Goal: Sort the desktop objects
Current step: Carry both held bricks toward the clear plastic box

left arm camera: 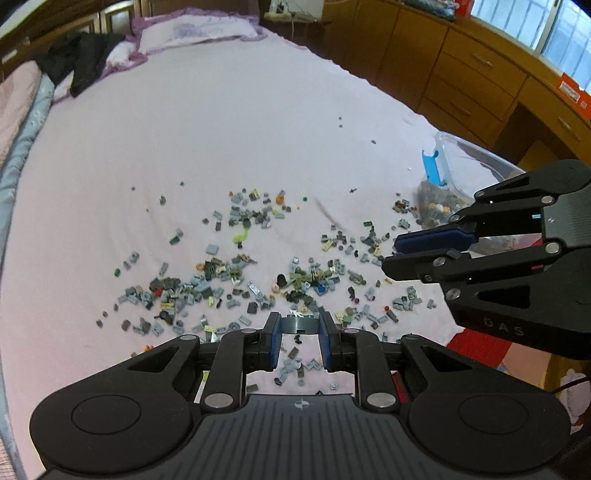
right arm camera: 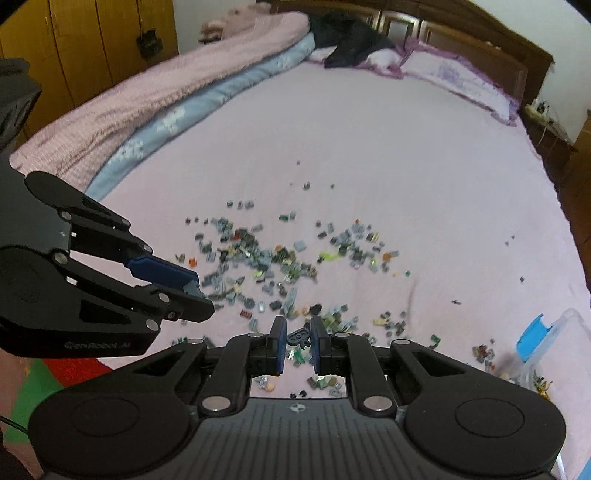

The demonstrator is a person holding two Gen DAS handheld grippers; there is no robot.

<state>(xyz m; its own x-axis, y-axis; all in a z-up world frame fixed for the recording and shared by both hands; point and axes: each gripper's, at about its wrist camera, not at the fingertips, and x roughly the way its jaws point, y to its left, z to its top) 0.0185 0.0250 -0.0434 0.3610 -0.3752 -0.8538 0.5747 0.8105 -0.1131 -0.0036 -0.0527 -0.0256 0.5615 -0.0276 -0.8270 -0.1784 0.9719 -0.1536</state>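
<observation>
Many small grey, green and black toy bricks [left arm camera: 258,273] lie scattered on a pink bed sheet [left arm camera: 221,129]; they also show in the right wrist view [right arm camera: 277,258]. My left gripper [left arm camera: 298,323] is shut on a flat grey brick piece [left arm camera: 298,325], held above the pile. It shows from the side in the right wrist view [right arm camera: 192,291]. My right gripper [right arm camera: 298,338] is shut on a small dark piece [right arm camera: 299,338]. It shows at the right in the left wrist view [left arm camera: 391,254].
A clear plastic box [left arm camera: 480,166] with a blue latch [left arm camera: 432,168], holding some bricks, lies at the bed's right edge. Pillows [left arm camera: 199,29] and dark clothing [left arm camera: 81,59] lie at the headboard. Folded blankets [right arm camera: 147,103] run along the far side. Wooden drawers [left arm camera: 461,74] stand beside the bed.
</observation>
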